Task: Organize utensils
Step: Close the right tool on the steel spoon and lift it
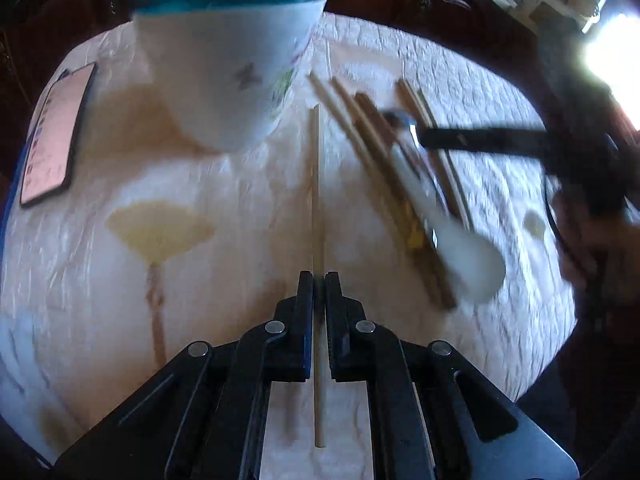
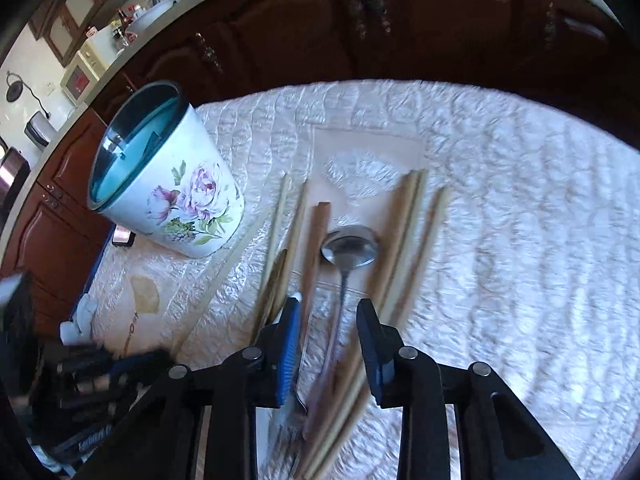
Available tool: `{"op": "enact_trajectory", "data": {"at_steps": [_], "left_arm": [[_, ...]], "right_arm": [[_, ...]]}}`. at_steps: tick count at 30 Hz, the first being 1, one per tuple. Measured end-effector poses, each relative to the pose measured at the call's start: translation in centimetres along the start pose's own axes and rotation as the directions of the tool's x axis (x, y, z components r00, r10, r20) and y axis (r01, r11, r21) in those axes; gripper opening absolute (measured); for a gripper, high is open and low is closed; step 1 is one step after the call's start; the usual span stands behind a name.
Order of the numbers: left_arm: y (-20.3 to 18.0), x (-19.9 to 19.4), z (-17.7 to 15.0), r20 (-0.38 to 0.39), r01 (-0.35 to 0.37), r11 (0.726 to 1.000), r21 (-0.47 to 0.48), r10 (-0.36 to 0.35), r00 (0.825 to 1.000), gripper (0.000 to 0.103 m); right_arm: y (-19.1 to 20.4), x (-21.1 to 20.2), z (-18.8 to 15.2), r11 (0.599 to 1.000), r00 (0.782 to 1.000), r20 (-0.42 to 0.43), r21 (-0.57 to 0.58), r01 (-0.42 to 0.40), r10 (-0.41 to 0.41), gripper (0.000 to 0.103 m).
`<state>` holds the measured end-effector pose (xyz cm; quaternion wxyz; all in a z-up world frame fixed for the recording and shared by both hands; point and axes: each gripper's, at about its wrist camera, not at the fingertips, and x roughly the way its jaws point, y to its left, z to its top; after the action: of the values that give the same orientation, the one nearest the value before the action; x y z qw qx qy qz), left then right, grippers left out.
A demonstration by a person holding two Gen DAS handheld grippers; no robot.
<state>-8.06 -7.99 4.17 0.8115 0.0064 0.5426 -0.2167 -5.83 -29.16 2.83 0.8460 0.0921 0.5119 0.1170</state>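
Note:
My left gripper (image 1: pixel 319 280) is shut on a single pale chopstick (image 1: pixel 316 184) that lies lengthwise on the table, pointing toward the floral cup (image 1: pixel 224 60). That cup (image 2: pixel 160 176) is white with a teal inside and stands upright at the back left. To the right lies a loose pile of chopsticks (image 1: pixel 372 152) with a white spoon (image 1: pixel 464 260) and a metal spoon (image 2: pixel 350 246). My right gripper (image 2: pixel 330 306) hangs open over the pile, with the metal spoon's handle and some chopsticks (image 2: pixel 404 240) between its fingers, and the pads are apart from them.
A phone (image 1: pixel 56 132) lies at the table's left edge. The white quilted tablecloth (image 2: pixel 500 200) has bare room to the right of the pile. Dark wooden cabinets (image 2: pixel 320 20) stand behind the table. A hand shows blurred at the right edge in the left wrist view.

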Motion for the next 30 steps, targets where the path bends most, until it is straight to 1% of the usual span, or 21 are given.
{"op": "enact_trajectory", "data": {"at_steps": [5, 6, 7, 8, 9, 10, 11, 12, 13, 15, 17, 21, 23, 26, 30], "left_arm": [[-0.1, -0.4, -1.2, -0.013, 0.005, 1.0, 0.02, -0.004, 1.0, 0.005], [-0.2, -0.6, -1.3, -0.012, 0.005, 1.0, 0.027, -0.004, 1.0, 0.005], [-0.2, -0.9, -1.2, -0.007, 0.01, 0.999, 0.033, -0.01, 1.0, 0.005], [-0.2, -1.2, -1.1, 0.002, 0.016, 0.999, 0.035, -0.016, 1.0, 0.006], [-0.3, -1.5, -0.9, 0.013, 0.018, 0.999, 0.037, -0.019, 1.0, 0.011], [-0.4, -1.6, -0.5, 0.026, 0.02, 0.999, 0.041, -0.022, 0.999, 0.015], [-0.5, -1.6, 0.0, 0.037, 0.02, 0.999, 0.044, -0.022, 0.999, 0.023], [-0.5, -1.5, 0.7, 0.047, 0.016, 0.999, 0.043, -0.018, 0.999, 0.026], [-0.6, -1.3, 1.4, 0.056, 0.013, 0.999, 0.039, -0.015, 0.998, 0.026], [-0.6, -0.8, 2.5, 0.076, 0.011, 1.0, 0.027, -0.013, 0.997, 0.028], [-0.7, 0.2, 3.7, 0.073, 0.005, 1.0, 0.023, -0.007, 0.997, 0.029], [-0.8, 2.3, 5.4, 0.067, -0.053, 0.999, 0.007, 0.052, 0.996, 0.03], [-0.5, 3.0, 5.9, 0.057, -0.067, 0.998, 0.0, 0.066, 0.996, 0.03], [-0.3, 3.6, 6.5, 0.047, -0.078, 0.997, -0.016, 0.078, 0.996, 0.03], [-0.4, 4.4, 6.6, 0.044, -0.087, 0.996, -0.005, 0.087, 0.995, 0.029]], "right_arm": [[-0.9, 2.0, 0.5, 1.0, 0.999, -0.05, 0.021, 0.015, -0.014, 0.025], [-1.3, 2.1, 0.6, 0.999, 0.997, -0.065, 0.032, 0.038, -0.036, 0.02], [-1.7, 2.1, 0.6, 0.998, 0.997, -0.068, 0.035, 0.05, -0.048, 0.018], [-1.9, 2.1, 0.7, 0.997, 0.996, -0.069, 0.041, 0.059, -0.056, 0.017], [-2.3, 1.9, 0.7, 0.996, 0.995, -0.068, 0.053, 0.072, -0.068, 0.018], [-2.5, 1.7, 0.8, 0.996, 0.996, -0.065, 0.06, 0.064, -0.06, 0.018], [-2.6, 1.6, 0.9, 0.997, 0.998, -0.058, 0.07, 0.035, -0.031, 0.018], [-2.7, 1.8, 1.0, 0.997, 0.998, -0.055, 0.08, 0.014, -0.01, 0.019], [-2.8, 2.1, 1.2, 0.995, 0.998, -0.054, 0.099, -0.013, 0.019, 0.02], [-3.1, 2.5, 1.5, 0.99, 0.998, -0.051, 0.137, -0.039, 0.047, 0.02], [-3.7, 2.9, 2.0, 0.982, 0.997, -0.038, 0.177, -0.061, 0.069, 0.02], [-5.3, 3.1, 3.2, 0.958, 0.991, -0.016, 0.259, -0.126, 0.134, 0.021], [-5.8, 3.4, 3.7, 0.948, 0.987, -0.012, 0.279, -0.15, 0.16, 0.021], [-6.7, 4.0, 4.7, 0.922, 0.976, -0.008, 0.329, -0.204, 0.219, 0.021], [-8.1, 4.5, 5.8, 0.889, 0.959, 0.005, 0.374, -0.265, 0.284, 0.021]]}}
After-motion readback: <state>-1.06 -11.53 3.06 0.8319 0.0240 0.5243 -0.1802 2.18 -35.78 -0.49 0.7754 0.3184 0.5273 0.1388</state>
